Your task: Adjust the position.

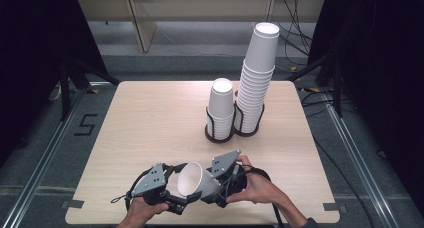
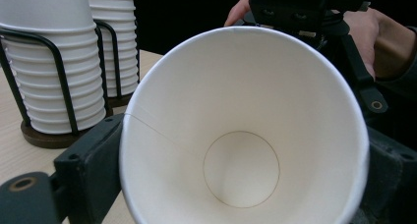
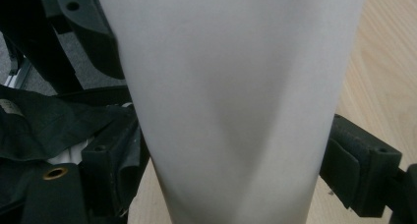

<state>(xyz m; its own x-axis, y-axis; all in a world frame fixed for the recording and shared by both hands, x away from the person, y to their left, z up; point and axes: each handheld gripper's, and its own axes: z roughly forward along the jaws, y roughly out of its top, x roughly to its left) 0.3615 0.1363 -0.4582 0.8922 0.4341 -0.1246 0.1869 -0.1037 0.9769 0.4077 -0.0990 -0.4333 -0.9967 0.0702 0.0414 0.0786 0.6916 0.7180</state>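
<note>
While gripped by both sets of jaws, plain unprinted white paper cup [image 1: 196, 180], "5" [image 1: 86, 124] taped on floor

The cup [image 2: 246, 135] is smooth matt white paper. The table [image 1: 150, 118] is pale wood grain. The cup holder [image 2: 64, 81] is black wire on a dark wooden base.

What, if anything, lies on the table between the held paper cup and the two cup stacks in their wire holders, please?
Nothing visible. The white paper cup lies sideways between the left gripper and the right gripper, and bare light wooden table stretches to the short stack and the tall stack.
</note>
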